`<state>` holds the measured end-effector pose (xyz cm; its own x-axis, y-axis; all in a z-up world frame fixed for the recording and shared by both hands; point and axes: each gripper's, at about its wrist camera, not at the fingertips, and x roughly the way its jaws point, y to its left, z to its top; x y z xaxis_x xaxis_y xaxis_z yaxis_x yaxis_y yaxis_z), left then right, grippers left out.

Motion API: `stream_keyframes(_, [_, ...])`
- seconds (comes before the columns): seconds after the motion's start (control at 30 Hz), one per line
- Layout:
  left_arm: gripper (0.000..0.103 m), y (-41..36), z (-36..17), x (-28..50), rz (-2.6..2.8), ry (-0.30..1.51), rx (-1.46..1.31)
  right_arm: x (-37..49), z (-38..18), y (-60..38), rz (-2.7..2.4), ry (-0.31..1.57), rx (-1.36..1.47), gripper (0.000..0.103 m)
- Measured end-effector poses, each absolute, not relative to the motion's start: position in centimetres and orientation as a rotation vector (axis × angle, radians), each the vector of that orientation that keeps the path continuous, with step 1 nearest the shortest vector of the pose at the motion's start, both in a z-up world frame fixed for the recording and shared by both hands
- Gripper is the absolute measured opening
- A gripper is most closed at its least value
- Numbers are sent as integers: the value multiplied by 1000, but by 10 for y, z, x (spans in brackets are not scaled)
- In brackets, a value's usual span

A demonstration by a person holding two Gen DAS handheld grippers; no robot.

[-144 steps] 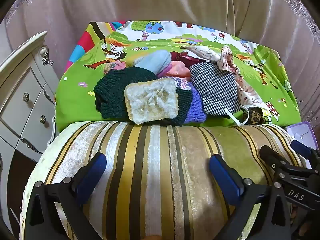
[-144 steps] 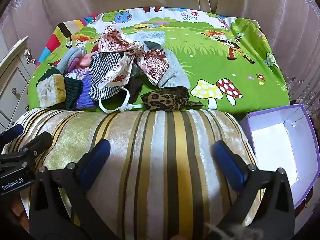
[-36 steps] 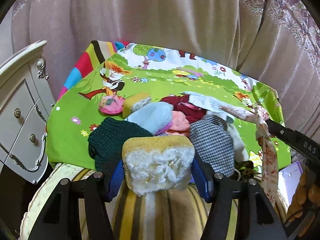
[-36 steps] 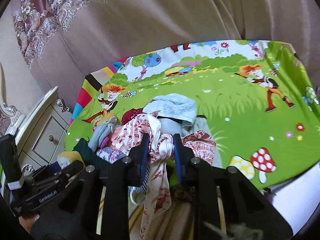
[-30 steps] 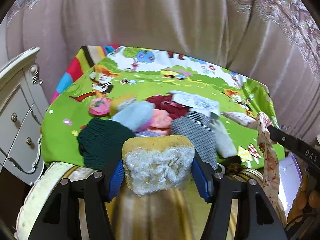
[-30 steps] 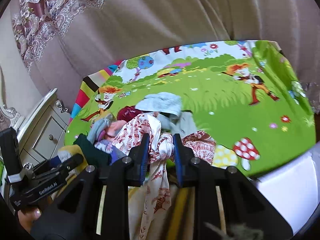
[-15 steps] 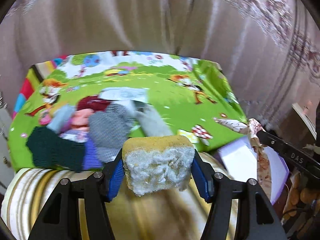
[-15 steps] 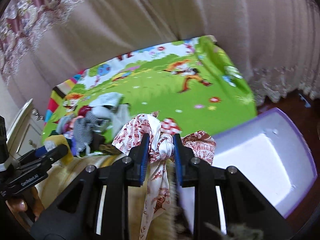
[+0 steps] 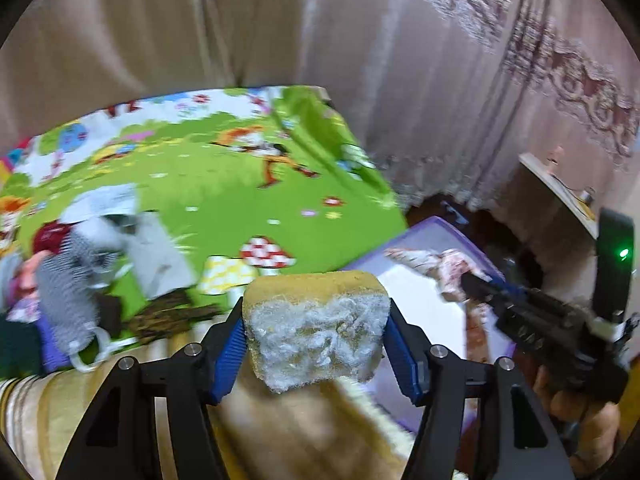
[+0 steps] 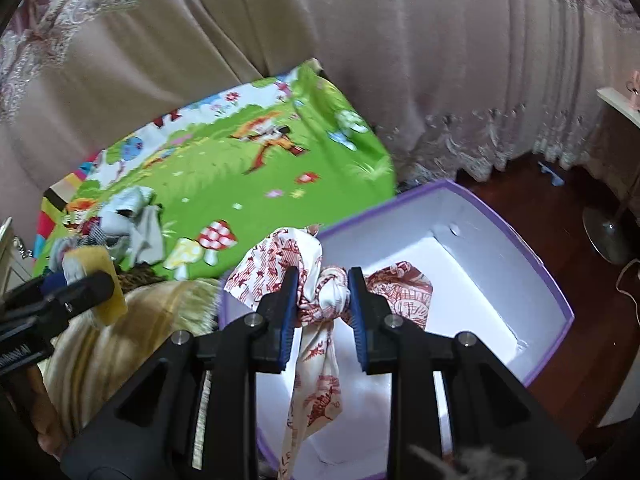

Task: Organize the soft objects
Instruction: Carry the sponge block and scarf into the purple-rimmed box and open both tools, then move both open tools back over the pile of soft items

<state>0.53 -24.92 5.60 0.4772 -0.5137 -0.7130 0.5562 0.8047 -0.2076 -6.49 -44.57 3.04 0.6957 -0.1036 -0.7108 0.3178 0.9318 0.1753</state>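
Observation:
My left gripper (image 9: pixel 316 354) is shut on a yellow sponge (image 9: pixel 316 328) with a fuzzy grey face, held in the air above the striped cushion (image 9: pixel 44 396). My right gripper (image 10: pixel 323 312) is shut on the knot of a red-and-white printed scarf (image 10: pixel 320 392), whose tails hang inside the white, purple-rimmed box (image 10: pixel 500 236). In the left wrist view the right gripper (image 9: pixel 472 284) and the scarf (image 9: pixel 444 262) are over the box (image 9: pixel 432 226). In the right wrist view the left gripper (image 10: pixel 80 284) with the sponge (image 10: pixel 100 280) is at the left.
A pile of soft clothes (image 9: pixel 80 264) lies on the green cartoon mat (image 10: pixel 248 176) to the left. Beige curtains (image 10: pixel 400 60) hang behind. Right of the box are a dark wood floor and a lamp base (image 10: pixel 608 236). A shelf (image 9: pixel 560 184) stands at the far right.
Both grippers have swung right, away from the pile, each still holding its item. The scarf now hangs over the purple-rimmed box, and the sponge has come up beside it.

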Motion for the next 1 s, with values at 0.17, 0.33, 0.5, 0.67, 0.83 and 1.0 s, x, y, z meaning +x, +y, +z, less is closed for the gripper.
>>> stream_keyframes(0.17, [69,-282,51,5,-735,876,86,-75,19,-464,-290,795,326,33])
stream_keyframes(0.33, [82,-291,49,2,-753,876,96,-80,17,-473,-326,800,338,62])
stream_keyframes(0.5, [82,-277,48,10,-686,882,53,-78,20,-468,-311,795,335,65])
stream_keyframes(0.67, [82,-255,50,14,-619,851,18,-73,26,-452,-281,787,294,65])
stream_keyframes(0.83, [82,-231,59,10,-589,792,34,-67,34,-433,-223,770,279,65])
stream_keyframes(1.0, [82,-199,63,14,-561,790,-9,-57,43,-403,-151,769,239,65])
